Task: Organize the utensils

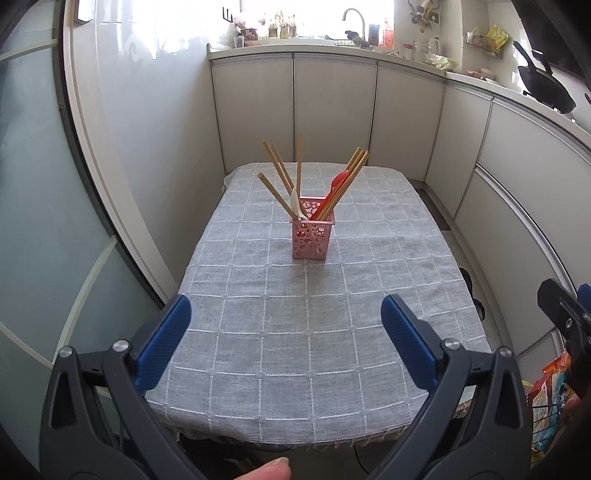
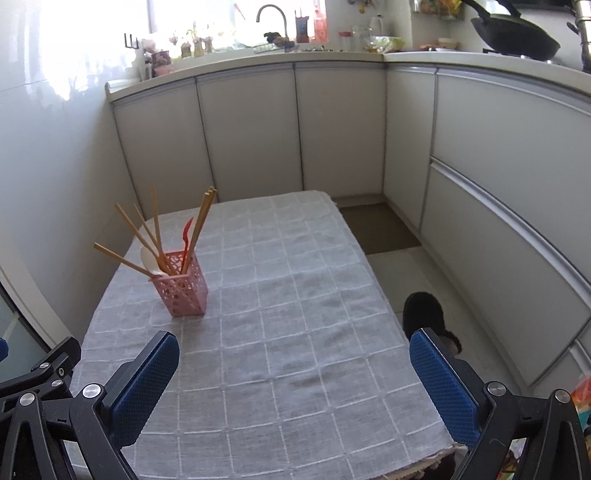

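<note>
Holder [image 1: 313, 236] well beyond left tool [image 1: 286, 321]

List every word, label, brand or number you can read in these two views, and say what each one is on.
None can be read.
Bottles by the faucet: labels too blurred.
Snack packets on the wall rack: print too small.
Colourful bag at the lower right edge: print illegible.
Pink utensil holder, tablecloth, both tongs: no text.

Both wrist views look down the table [image 1: 314, 332] toward the cabinets [image 2: 251, 129].
</note>
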